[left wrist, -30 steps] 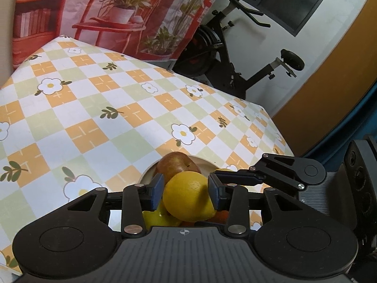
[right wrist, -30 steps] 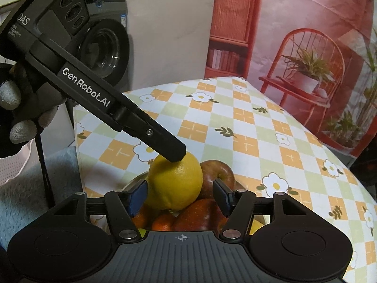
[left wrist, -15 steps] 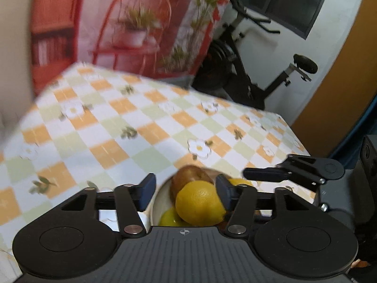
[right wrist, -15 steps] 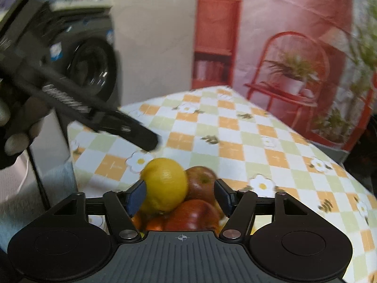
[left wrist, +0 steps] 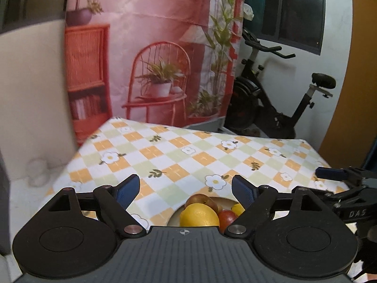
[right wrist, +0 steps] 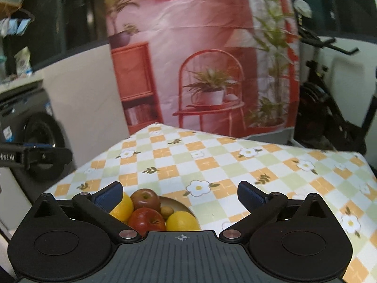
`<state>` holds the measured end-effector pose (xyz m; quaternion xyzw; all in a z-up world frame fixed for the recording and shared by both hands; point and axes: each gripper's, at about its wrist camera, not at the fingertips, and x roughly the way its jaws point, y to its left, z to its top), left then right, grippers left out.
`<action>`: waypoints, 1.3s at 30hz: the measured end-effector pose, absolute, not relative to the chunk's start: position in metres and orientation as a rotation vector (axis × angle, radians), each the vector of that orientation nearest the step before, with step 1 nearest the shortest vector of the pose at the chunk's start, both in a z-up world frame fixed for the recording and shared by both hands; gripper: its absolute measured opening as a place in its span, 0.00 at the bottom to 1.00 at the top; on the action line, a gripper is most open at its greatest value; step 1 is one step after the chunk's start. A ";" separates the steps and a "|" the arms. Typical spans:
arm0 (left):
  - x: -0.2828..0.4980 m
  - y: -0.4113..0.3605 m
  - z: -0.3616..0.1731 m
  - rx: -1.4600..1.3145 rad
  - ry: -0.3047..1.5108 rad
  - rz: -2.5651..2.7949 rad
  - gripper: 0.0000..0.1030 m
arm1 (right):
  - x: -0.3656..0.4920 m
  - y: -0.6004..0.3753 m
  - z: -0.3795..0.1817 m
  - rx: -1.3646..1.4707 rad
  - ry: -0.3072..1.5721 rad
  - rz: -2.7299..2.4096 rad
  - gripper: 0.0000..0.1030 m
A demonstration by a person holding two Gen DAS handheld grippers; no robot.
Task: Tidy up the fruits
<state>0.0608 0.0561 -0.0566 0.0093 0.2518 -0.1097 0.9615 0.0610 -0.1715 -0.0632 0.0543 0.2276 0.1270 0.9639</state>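
Note:
A plate (left wrist: 223, 200) piled with fruit sits at the near edge of the checked tablecloth. In the left wrist view a large lemon (left wrist: 199, 215) tops the pile, with a brownish apple (left wrist: 200, 199) behind it and a red apple (left wrist: 227, 217) beside it. My left gripper (left wrist: 186, 189) hangs above and behind the pile, its jaws still opening, nothing between them. In the right wrist view the pile shows two red apples (right wrist: 146, 220), a lemon (right wrist: 182, 221) and a small kiwi-like fruit (right wrist: 166, 211). My right gripper (right wrist: 180, 192) is also opening wide and holds nothing.
The checked tablecloth (left wrist: 188, 155) runs back to a red printed backdrop (left wrist: 153, 59). An exercise bike (left wrist: 282, 108) stands at the right. A washing machine (right wrist: 30, 141) is at the left of the right wrist view. The other gripper's finger (left wrist: 329, 173) shows at the right edge.
Both grippers let go of the large lemon, opened wide and pulled up and back from the pile. The lemon now rests on top of the fruit on the plate.

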 end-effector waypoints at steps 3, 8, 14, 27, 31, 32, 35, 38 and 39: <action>0.054 0.050 -0.051 0.044 0.506 -0.203 0.87 | 0.053 -0.177 -0.061 0.131 0.462 0.230 1.00; 0.043 0.048 -0.046 0.058 0.488 -0.182 0.88 | 0.044 -0.179 -0.060 0.148 0.466 0.171 1.00; 0.038 0.042 -0.047 0.067 0.478 -0.183 0.94 | 0.034 -0.180 -0.060 0.168 0.453 0.139 0.99; 0.032 0.040 -0.050 0.046 0.447 -0.187 0.98 | 0.029 -0.179 -0.057 0.150 0.438 0.108 0.99; 0.030 0.038 -0.048 0.057 0.430 -0.177 1.00 | 0.028 -0.177 -0.057 0.140 0.433 0.104 0.99; 0.029 0.038 -0.048 0.062 0.424 -0.168 1.00 | 0.027 -0.176 -0.057 0.135 0.431 0.102 1.00; 0.027 0.034 -0.048 0.084 0.407 -0.146 1.00 | 0.026 -0.175 -0.055 0.126 0.425 0.097 0.99; 0.026 0.034 -0.048 0.084 0.410 -0.155 1.00 | 0.026 -0.175 -0.056 0.125 0.426 0.096 0.99; 0.026 0.034 -0.048 0.084 0.410 -0.156 1.00 | 0.026 -0.175 -0.056 0.126 0.426 0.095 0.99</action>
